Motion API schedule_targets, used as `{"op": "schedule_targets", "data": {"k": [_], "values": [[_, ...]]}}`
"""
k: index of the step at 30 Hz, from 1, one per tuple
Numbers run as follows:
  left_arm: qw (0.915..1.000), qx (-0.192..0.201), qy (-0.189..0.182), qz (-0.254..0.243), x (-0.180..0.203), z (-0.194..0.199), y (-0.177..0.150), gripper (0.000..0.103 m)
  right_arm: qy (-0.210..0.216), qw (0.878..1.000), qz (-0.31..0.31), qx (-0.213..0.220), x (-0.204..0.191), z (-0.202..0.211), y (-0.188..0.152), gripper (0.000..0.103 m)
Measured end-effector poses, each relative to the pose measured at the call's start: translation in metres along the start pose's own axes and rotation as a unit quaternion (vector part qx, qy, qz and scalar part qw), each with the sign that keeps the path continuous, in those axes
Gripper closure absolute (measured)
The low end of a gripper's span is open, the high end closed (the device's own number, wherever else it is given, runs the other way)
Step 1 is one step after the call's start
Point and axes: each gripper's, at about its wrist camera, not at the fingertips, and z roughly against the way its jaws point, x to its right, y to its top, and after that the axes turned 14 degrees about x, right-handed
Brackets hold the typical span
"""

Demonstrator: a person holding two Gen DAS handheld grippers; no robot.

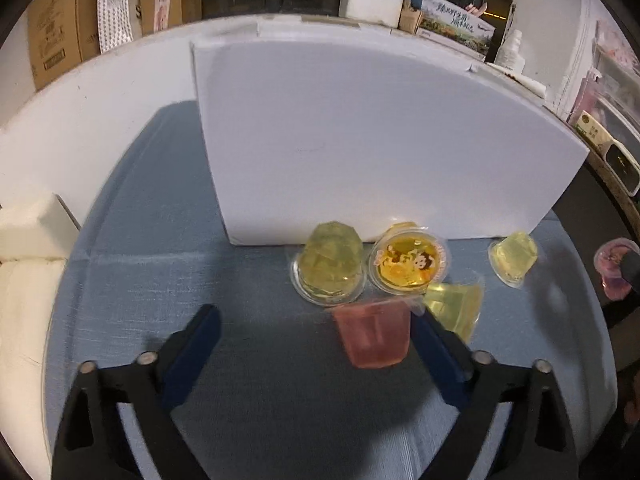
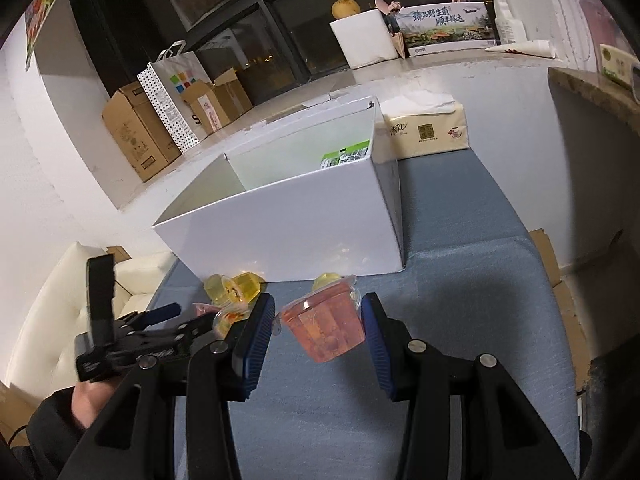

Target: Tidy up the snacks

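Observation:
A white box (image 1: 360, 140) stands on the blue cloth; its open top shows in the right wrist view (image 2: 288, 220). Several jelly cups lie before it: a green one (image 1: 330, 266), a yellow-lidded one (image 1: 408, 264), two pale yellow ones (image 1: 456, 306) (image 1: 514, 258), and a pink one (image 1: 374, 336). My left gripper (image 1: 316, 332) is open, the pink cup touching its right finger. My right gripper (image 2: 320, 320) holds a pink jelly cup (image 2: 324, 330) between its pads, above the cloth. That cup shows at the left wrist view's right edge (image 1: 614, 268).
A tissue pack (image 2: 424, 132) lies behind the box. A white sofa (image 1: 24, 280) is at the left. Cardboard boxes (image 2: 136, 132) and a paper bag (image 2: 172, 92) stand by the window ledge. A stone counter edge (image 2: 592, 92) is at the right.

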Motion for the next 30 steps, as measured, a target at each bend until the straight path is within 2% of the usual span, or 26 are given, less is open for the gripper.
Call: {"op": "schedule_targets", "data": {"k": [1,3,4,5,11,16,24,28,30], "values": [[0.9999,0.006,0.005,-0.01,0.003,-0.001,0.0,0.019,0.002,1.0,0.0,-0.003,0.0,-0.001,-0.001,0.054],[0.9997,0.011,-0.004,-0.023,0.008,0.0,0.0,0.035,0.004,1.0,0.001,-0.004,-0.002,-0.001,-0.003,0.054],[0.9996,0.013,-0.012,-0.021,0.011,0.002,0.001,0.049,0.006,1.0,0.003,-0.003,-0.003,-0.001,-0.003,0.054],[0.9996,0.011,-0.021,-0.016,0.011,0.003,0.002,0.055,0.007,1.0,0.004,-0.003,-0.004,0.0,-0.003,0.054],[0.9987,0.018,-0.048,-0.001,0.01,0.023,-0.003,0.055,0.009,1.0,0.029,0.003,-0.018,0.008,-0.002,0.054],[0.9963,0.056,-0.065,0.003,0.005,0.067,0.002,0.055,-0.002,0.997,0.071,0.012,-0.039,0.017,0.003,0.054],[0.9871,0.138,-0.079,-0.014,0.008,0.118,0.071,0.055,-0.008,0.987,0.151,0.048,-0.088,0.025,0.032,0.054],[0.9837,0.159,-0.081,-0.021,0.011,0.116,0.107,0.055,0.003,0.982,0.176,0.062,-0.109,0.016,0.057,0.054],[0.9835,0.161,-0.078,-0.021,0.015,0.101,0.126,0.055,0.005,0.982,0.18,0.062,-0.113,0.004,0.067,0.054]]}}
